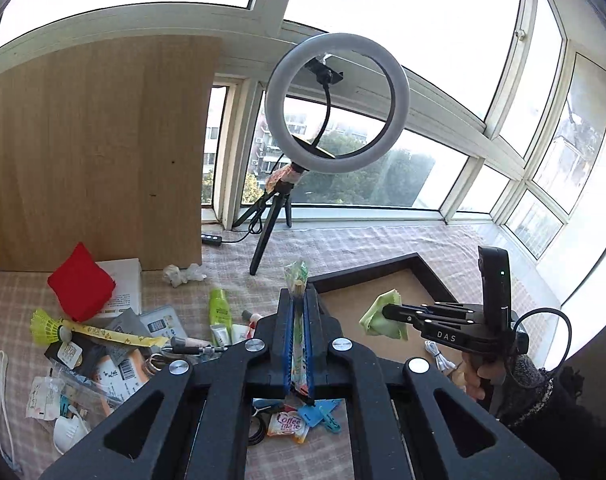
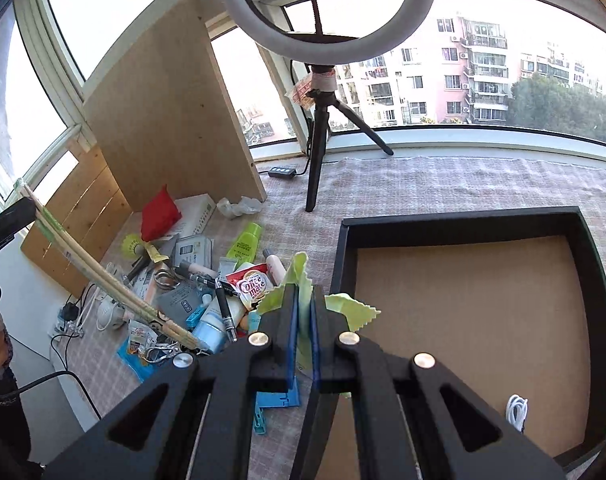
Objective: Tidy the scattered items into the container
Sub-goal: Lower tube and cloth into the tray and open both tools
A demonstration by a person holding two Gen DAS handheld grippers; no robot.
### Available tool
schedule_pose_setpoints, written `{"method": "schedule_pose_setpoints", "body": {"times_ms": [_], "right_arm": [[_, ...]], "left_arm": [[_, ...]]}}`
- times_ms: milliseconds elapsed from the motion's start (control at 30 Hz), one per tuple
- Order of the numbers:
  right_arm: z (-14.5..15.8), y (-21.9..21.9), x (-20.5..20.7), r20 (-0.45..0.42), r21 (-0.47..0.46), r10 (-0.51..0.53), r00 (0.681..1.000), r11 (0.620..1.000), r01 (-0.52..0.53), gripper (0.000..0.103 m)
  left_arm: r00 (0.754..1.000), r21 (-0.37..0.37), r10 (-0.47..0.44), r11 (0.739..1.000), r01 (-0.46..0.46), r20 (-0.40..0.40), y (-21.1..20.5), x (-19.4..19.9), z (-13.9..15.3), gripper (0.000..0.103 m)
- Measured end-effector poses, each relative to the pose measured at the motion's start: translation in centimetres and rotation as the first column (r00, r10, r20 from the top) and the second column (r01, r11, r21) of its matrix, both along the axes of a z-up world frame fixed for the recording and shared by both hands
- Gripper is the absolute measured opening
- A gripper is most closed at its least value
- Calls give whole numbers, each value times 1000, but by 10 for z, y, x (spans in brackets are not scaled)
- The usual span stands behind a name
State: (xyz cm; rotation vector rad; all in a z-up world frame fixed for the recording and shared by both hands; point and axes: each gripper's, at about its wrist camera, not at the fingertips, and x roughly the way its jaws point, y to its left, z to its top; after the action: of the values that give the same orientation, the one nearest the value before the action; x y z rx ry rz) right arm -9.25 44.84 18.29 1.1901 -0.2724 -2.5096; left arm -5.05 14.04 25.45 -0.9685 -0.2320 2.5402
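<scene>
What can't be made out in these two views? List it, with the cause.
- Lower end of the wrapped chopsticks, left wrist view: hidden between the left hand-held gripper fingers.
- White cable in the black tray, right wrist view: partly behind the right hand-held gripper.
- Small print on the pile's packets: too small.

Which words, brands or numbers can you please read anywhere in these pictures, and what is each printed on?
"Coffee mate": on the red and white sachet in the pile, also seen in the left wrist view.
"DAS": on the side of the right claw.
Too small or blurred to read: print on the white box, the yellow strip, the green tube and the grey packets.
</scene>
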Motion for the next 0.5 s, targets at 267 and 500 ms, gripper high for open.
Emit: {"method": "schedule_pose_setpoints", "body": {"times_ms": [267, 500], "right_arm": [[-10, 87, 20, 19, 56, -194, 981, 980, 192, 6], [-13, 132, 29, 11, 155, -342, 940, 929, 336, 64]], "left_arm": [[968, 113, -234, 968, 224, 86, 100, -27, -20, 4], [940, 58, -284, 959, 278, 188, 173, -58, -52, 44]]}}
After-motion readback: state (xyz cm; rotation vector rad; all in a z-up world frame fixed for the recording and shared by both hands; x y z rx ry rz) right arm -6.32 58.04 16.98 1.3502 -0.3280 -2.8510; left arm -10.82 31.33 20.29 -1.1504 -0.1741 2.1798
